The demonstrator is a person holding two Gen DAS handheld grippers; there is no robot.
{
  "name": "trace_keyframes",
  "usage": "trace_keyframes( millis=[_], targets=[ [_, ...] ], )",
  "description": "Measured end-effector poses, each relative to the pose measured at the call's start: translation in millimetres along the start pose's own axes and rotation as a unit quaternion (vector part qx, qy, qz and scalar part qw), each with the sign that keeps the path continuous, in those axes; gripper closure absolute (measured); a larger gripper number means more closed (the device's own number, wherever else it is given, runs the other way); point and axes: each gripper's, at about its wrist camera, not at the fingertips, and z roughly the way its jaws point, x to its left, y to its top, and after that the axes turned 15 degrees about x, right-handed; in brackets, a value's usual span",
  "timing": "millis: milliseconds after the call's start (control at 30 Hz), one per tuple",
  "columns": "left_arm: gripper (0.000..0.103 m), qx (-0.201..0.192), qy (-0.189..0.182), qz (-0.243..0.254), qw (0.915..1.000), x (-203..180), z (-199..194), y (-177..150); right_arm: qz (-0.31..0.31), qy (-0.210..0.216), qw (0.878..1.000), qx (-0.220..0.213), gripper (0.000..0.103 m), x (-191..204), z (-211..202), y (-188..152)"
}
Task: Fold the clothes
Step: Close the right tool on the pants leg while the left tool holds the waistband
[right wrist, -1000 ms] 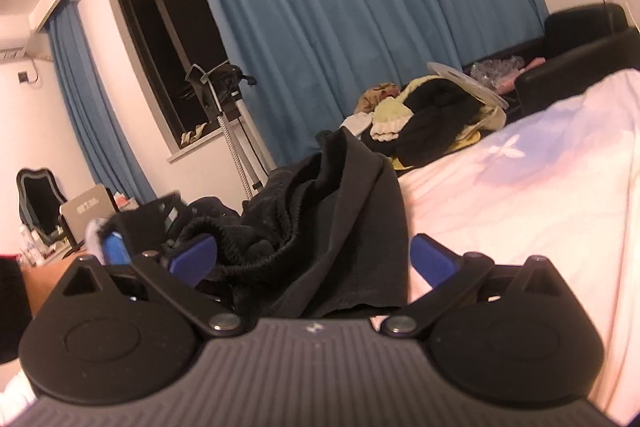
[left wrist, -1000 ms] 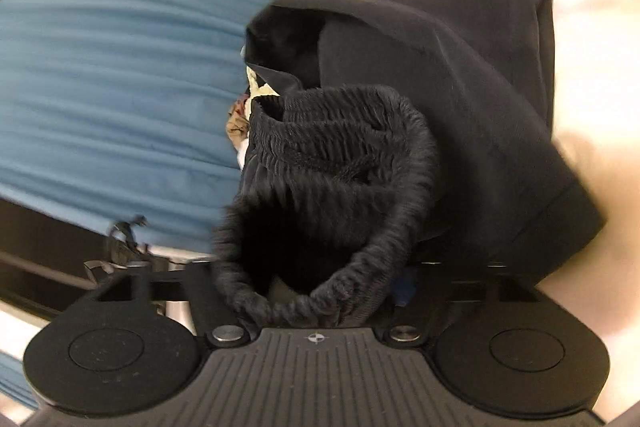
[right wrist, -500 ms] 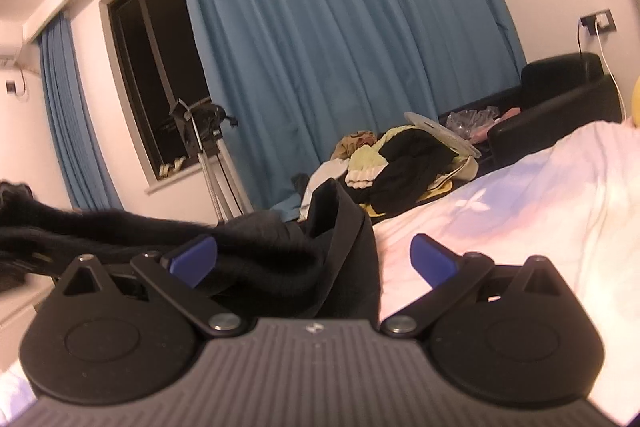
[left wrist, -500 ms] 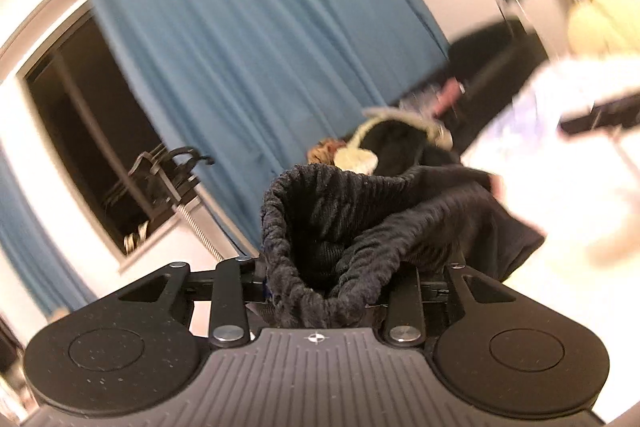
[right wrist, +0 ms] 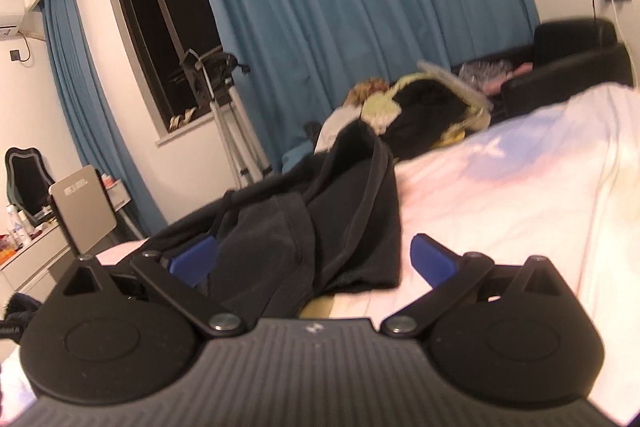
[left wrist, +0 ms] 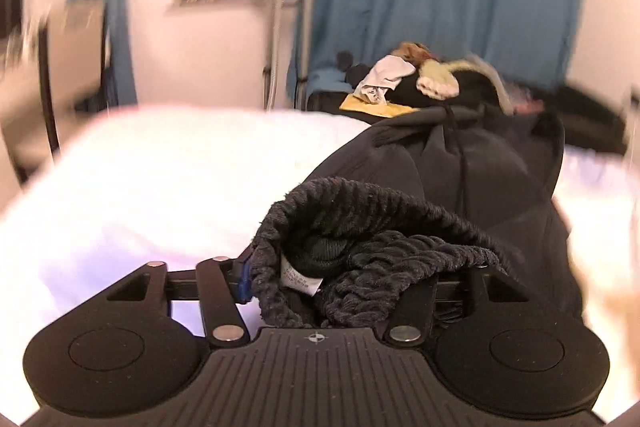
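Black trousers [left wrist: 460, 179] lie stretched across the white bed [left wrist: 160, 167], running away from my left gripper [left wrist: 340, 275]. Their ribbed elastic waistband [left wrist: 360, 211] is bunched between the left jaws, which are opening. The blue left pad [left wrist: 241, 277] still touches the band, and cloth drapes over and hides the right finger. In the right wrist view the same black trousers [right wrist: 340, 207] rise in a fold in front of my right gripper [right wrist: 312, 259]. It stands open, with cloth by its left pad [right wrist: 192, 261] and its right pad bare over the bed [right wrist: 520, 195].
A pile of mixed clothes [left wrist: 420, 83] [right wrist: 420, 107] lies past the bed's far edge, before a blue curtain [right wrist: 360, 7]. A tripod stand [right wrist: 224, 99] stands by the dark window. A black sofa [right wrist: 568, 55] is at the far right. A grey chair back [right wrist: 84, 211] and a desk are on the left.
The left gripper has rolled upright and swung across with the waistband, so the trousers now lie out along the bed. The right gripper has hardly moved; the cloth before it has sunk lower.
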Motion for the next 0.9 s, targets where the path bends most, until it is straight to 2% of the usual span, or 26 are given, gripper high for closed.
trace_keyframes(
  millis=[33, 67, 100, 133, 167, 233, 300, 400, 467, 533, 633, 700, 733, 767, 833, 900],
  targets=[
    [0.039, 0.006, -0.007, -0.009, 0.9999, 3, -3, 1, 0.012, 0.016, 1.000, 0.011, 0.000, -1, 2, -3],
    [0.033, 0.011, -0.012, -0.013, 0.9998, 7, -7, -4, 0.025, 0.032, 0.999, 0.022, 0.000, -2, 5, -6],
    [0.017, 0.021, -0.026, -0.027, 0.9991, 13, -9, -10, 0.038, 0.048, 0.998, 0.033, 0.000, -3, 8, -8],
    [0.013, 0.036, -0.048, -0.048, 0.9970, 18, -10, -14, 0.051, 0.064, 0.996, 0.044, 0.000, -4, 10, -11],
    [0.013, 0.050, -0.069, -0.070, 0.9939, 23, -11, -19, 0.062, 0.078, 0.994, 0.052, 0.000, -3, 13, -14],
    [0.013, 0.081, -0.124, -0.124, 0.9812, 37, -8, -26, 0.084, 0.117, 0.986, 0.086, 0.000, -1, 25, -21],
    [0.013, 0.100, -0.149, -0.171, 0.9689, 51, -4, -35, 0.100, 0.135, 0.979, 0.118, 0.000, 3, 36, -31],
    [0.013, 0.110, -0.184, -0.212, 0.9534, 66, 1, -42, 0.131, 0.151, 0.966, 0.166, 0.000, 6, 53, -45],
    [0.013, 0.118, -0.202, -0.234, 0.9437, 73, 1, -47, 0.148, 0.159, 0.959, 0.182, 0.000, 5, 60, -50],
    [0.013, 0.114, -0.210, -0.249, 0.9387, 77, -3, -55, 0.158, 0.156, 0.957, 0.187, 0.000, 4, 64, -54],
    [0.013, 0.098, -0.200, -0.251, 0.9420, 76, -16, -69, 0.174, 0.164, 0.952, 0.191, 0.000, 1, 65, -56],
    [0.013, 0.080, -0.161, -0.232, 0.9558, 66, -26, -72, 0.178, 0.168, 0.951, 0.191, 0.000, 1, 65, -58],
    [0.013, 0.070, -0.143, -0.220, 0.9624, 61, -31, -75, 0.170, 0.157, 0.955, 0.186, 0.000, 4, 63, -58],
    [0.013, 0.062, -0.138, -0.216, 0.9646, 58, -36, -78, 0.162, 0.146, 0.959, 0.181, 0.000, 6, 61, -58],
    [0.011, 0.057, -0.156, -0.237, 0.9572, 57, -39, -89, 0.160, 0.149, 0.960, 0.174, 0.000, 5, 59, -58],
    [0.010, 0.051, -0.156, -0.261, 0.9513, 58, -43, -102, 0.168, 0.154, 0.960, 0.164, 0.000, 1, 57, -58]
  ],
)
